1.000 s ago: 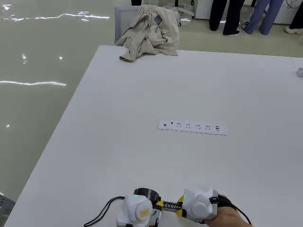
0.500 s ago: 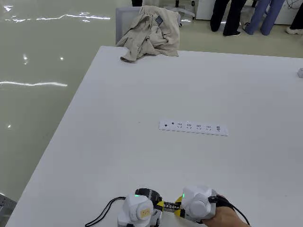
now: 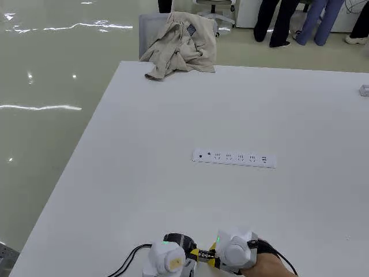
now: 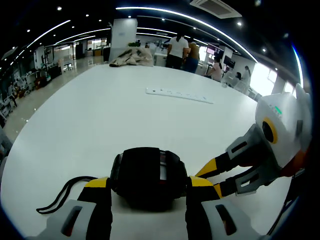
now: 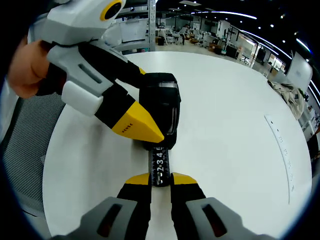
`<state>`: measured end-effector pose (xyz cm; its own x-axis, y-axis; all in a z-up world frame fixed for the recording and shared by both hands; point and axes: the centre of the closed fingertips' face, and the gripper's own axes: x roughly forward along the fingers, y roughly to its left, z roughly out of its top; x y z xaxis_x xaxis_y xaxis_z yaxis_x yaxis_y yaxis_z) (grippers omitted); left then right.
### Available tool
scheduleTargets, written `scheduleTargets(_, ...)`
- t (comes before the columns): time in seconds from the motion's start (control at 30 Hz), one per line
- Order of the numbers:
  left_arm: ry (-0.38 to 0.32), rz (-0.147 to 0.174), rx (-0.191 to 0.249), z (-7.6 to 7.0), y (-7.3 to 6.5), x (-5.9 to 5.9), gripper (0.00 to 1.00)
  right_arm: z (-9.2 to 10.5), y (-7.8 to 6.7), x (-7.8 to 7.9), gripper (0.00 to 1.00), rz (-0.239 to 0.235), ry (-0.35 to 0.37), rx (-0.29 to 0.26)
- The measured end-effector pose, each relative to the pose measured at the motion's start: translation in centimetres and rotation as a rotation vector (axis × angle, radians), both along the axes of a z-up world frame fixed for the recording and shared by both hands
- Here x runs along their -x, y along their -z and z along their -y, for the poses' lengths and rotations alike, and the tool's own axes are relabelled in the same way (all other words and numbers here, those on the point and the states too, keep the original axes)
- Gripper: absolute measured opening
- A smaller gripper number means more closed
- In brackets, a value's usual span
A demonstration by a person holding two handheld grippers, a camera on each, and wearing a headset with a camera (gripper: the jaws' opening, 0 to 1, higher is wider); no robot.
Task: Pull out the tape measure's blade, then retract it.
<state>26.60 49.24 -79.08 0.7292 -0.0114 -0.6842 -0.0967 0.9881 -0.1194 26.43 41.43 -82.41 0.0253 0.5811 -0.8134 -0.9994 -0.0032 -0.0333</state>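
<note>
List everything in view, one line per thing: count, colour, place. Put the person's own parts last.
table: one, white, under everything
power strip: one, white, mid-table
jacket: one, beige, draped over the chair and onto the far table edge
chair: one, grey, behind the far edge
small object: one, grey, right table edge; too small to identify
people: several, dark and blue trousers, standing beyond the table
tape measure: one, black, near edge
blade: one, black with white numerals, a short length pulled out
cord: one, black, trailing left of the grippers
left gripper: one, white, black and yellow, clamped on the tape measure
right gripper: one, same colours, pinching the blade
hand: one, at the bottom edge
</note>
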Motion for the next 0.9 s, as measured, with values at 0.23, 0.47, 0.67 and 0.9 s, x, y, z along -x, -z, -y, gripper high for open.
scheduleTargets(0.23,0.002,0.0,0.0,0.01,-0.01,0.0,0.56,-0.06,0.1,0.01,0.14,0.0,0.003,0.0)
scheduleTargets(0.47,0.002,0.009,-0.003,0.01,-0.01,0.0,0.55,-0.23,0.0,0.1,0.14,0.003,0.003,-0.004)
scheduleTargets(0.67,0.001,0.01,-0.003,0.03,-0.11,0.04,0.55,-0.46,-0.05,0.2,0.14,-0.007,0.016,-0.012)
scheduleTargets(0.9,0.003,0.007,-0.004,0.05,-0.15,0.02,0.55,-0.77,-0.07,0.27,0.14,0.001,0.004,-0.021)
